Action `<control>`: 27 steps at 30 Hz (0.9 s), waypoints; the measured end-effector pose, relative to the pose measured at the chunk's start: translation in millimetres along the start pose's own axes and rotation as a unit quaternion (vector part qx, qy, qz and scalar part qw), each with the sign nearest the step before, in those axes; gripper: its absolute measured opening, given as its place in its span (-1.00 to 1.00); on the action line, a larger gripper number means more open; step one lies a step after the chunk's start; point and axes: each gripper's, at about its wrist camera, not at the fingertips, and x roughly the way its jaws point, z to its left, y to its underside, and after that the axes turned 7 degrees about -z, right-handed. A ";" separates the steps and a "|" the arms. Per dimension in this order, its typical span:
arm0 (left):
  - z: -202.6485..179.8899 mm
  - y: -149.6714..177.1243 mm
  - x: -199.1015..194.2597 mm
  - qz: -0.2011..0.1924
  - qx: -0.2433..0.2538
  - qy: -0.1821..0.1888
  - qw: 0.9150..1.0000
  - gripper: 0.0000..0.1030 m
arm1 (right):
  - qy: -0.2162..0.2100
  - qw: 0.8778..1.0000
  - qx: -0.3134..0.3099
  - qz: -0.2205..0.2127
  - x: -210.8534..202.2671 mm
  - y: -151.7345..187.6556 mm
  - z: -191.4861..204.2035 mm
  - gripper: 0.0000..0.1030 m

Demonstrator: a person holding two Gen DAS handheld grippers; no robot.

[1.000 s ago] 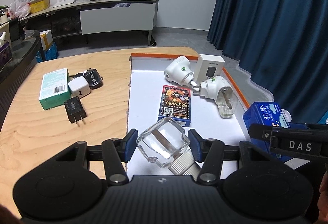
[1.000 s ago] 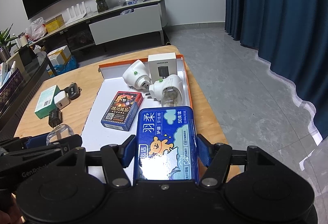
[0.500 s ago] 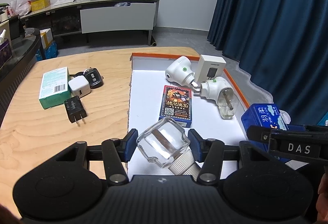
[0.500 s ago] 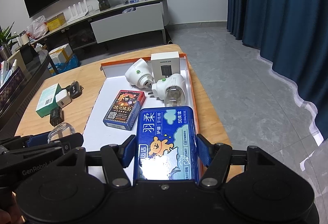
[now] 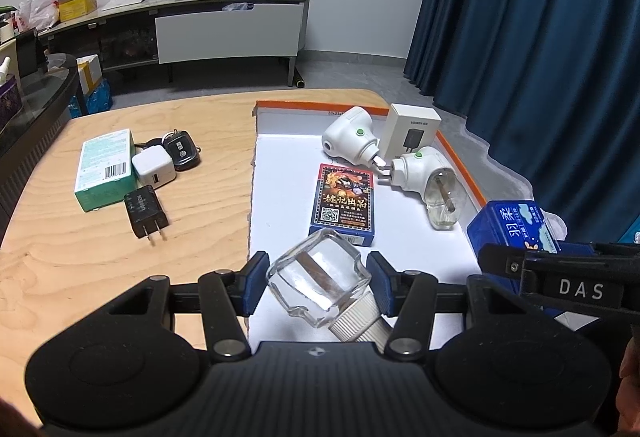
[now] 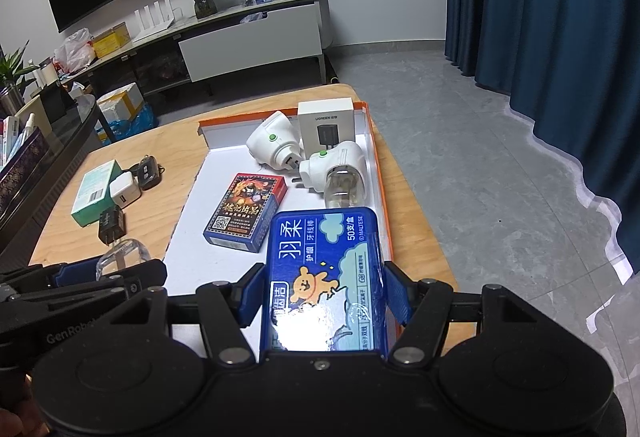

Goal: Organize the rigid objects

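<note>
Left gripper (image 5: 316, 283): its blue pads clench a clear square glass bottle with a ribbed white cap (image 5: 318, 283), held tilted, cap toward the camera, above the near end of a shallow white tray with an orange rim (image 5: 280, 173).

Right gripper (image 6: 324, 301): its pads press both long sides of a blue rectangular floss-pick box printed with a cartoon bear (image 6: 324, 273) — the box lies flat between the jaws, over the tray's near right corner. In the left wrist view the same box shows at 3 o'clock.

Inside the tray, left wrist view: a dark playing-card box with red-and-gold artwork (image 5: 344, 199) lies flat at the centre. At 1 o'clock of it a white plug-in vaporizer with a green button (image 5: 350, 139) lies on its side; a second white plug-in vaporizer with a clear bottle screwed in (image 5: 424, 177) lies at 3 o'clock, just beside the right rim. A white charger carton (image 5: 412, 133) stands upright at the far right corner, behind the two vaporizers.

On the bare pale wooden table (image 5: 100, 257), at 9 to 10 o'clock of the tray — a mint-green carton with a barcode (image 5: 105, 169), a white cube charger (image 5: 153, 171) touching it, a black car key fob (image 5: 182, 153) beside the cube, and a black two-prong adapter (image 5: 145, 211) nearest the camera.
</note>
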 end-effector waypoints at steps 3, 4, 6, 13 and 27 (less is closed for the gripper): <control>-0.2 0.0 -0.1 0.000 0.000 0.000 1.000 0.05 | 0.000 1.000 0.000 0.000 0.0 0.0 -0.1 0.44; -0.2 0.1 0.0 0.000 0.000 0.001 1.000 0.05 | -0.001 1.000 0.000 0.000 0.0 0.0 -0.1 0.44; 0.0 0.2 0.2 0.000 0.000 0.000 1.000 0.05 | -0.001 1.000 0.000 0.001 0.0 -0.1 -0.7 0.44; 0.5 0.3 0.1 0.000 -0.002 0.000 1.000 0.05 | -0.001 1.000 -0.001 0.001 0.2 0.4 0.4 0.44; 1.1 1.2 0.6 0.003 -0.004 0.001 1.000 0.05 | -0.002 1.000 -0.002 0.006 2.0 2.8 2.7 0.44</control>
